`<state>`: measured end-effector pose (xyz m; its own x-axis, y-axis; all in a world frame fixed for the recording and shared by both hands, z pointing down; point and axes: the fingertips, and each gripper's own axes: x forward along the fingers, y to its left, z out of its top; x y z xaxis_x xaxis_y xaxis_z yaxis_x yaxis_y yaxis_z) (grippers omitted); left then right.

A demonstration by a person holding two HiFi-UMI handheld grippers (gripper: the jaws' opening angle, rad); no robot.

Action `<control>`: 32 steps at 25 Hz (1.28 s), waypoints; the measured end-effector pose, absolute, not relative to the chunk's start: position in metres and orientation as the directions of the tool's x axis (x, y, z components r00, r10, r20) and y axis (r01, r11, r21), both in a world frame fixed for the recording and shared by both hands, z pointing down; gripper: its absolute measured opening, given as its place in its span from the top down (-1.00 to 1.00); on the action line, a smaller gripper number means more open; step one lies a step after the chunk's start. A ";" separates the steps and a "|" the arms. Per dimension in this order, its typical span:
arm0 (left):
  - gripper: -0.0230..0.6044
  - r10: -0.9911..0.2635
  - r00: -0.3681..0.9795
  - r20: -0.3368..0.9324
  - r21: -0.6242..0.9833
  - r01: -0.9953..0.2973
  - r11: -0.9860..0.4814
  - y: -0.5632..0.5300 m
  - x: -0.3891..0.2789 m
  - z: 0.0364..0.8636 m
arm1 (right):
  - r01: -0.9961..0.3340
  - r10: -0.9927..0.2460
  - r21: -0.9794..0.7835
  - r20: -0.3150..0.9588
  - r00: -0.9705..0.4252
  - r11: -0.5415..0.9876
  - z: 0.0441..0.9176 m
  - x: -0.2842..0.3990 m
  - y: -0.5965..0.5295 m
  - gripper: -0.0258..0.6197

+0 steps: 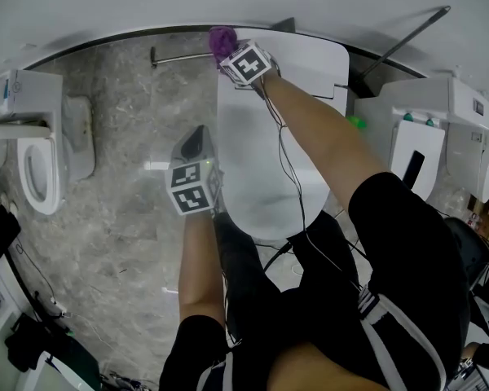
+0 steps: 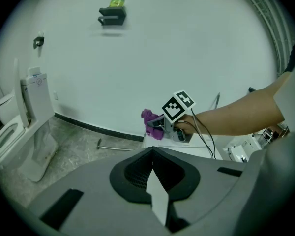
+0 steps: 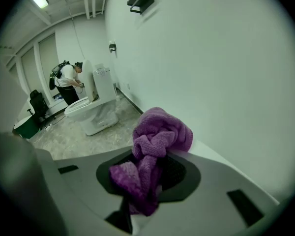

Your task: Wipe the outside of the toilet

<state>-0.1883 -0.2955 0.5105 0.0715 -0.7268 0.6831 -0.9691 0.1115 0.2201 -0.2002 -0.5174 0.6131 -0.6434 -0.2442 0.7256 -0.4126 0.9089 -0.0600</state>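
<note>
A white toilet (image 1: 269, 153) with its lid down stands below me, its tank (image 1: 314, 59) against the wall. My right gripper (image 1: 226, 52) is at the tank's back left corner, shut on a bunched purple cloth (image 1: 222, 39). In the right gripper view the cloth (image 3: 160, 134) bulges out of the gripper (image 3: 137, 200) over the white tank top, close to the wall. The left gripper view shows the same cloth (image 2: 150, 119) and the right gripper (image 2: 160, 124). My left gripper (image 1: 194, 141) hangs beside the toilet's left flank, jaws together with nothing in them (image 2: 157, 195).
A second toilet (image 1: 45, 165) with its seat up stands on the grey floor at the left. More white fixtures (image 1: 424, 137) crowd the right. A metal bar (image 1: 179, 55) lies by the wall. A person (image 3: 69, 82) bends over a far toilet (image 3: 91, 112).
</note>
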 end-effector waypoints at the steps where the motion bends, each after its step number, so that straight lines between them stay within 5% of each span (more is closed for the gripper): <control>1: 0.93 -0.722 0.076 0.688 0.221 -0.969 0.109 -0.295 -0.185 0.511 | -0.432 -0.252 -0.065 0.729 -0.636 0.900 0.614 -0.196 -0.518 0.59; 17: 0.94 -0.690 0.151 0.708 0.219 -0.976 0.011 -0.309 -0.128 0.502 | -0.612 -0.326 -0.040 0.817 -0.475 0.790 0.611 -0.110 -0.551 0.59; 32: 0.94 -0.658 0.263 0.705 0.223 -0.964 -0.146 -0.351 -0.028 0.501 | -0.683 -0.379 -0.067 0.791 -0.481 0.727 0.611 0.012 -0.592 0.59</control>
<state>-0.0283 -0.3513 0.5013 0.2633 -0.6585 0.7050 -0.9637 -0.1463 0.2234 0.0118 -0.5916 0.6109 -0.4811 -0.3788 0.7906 -0.6829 0.7274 -0.0670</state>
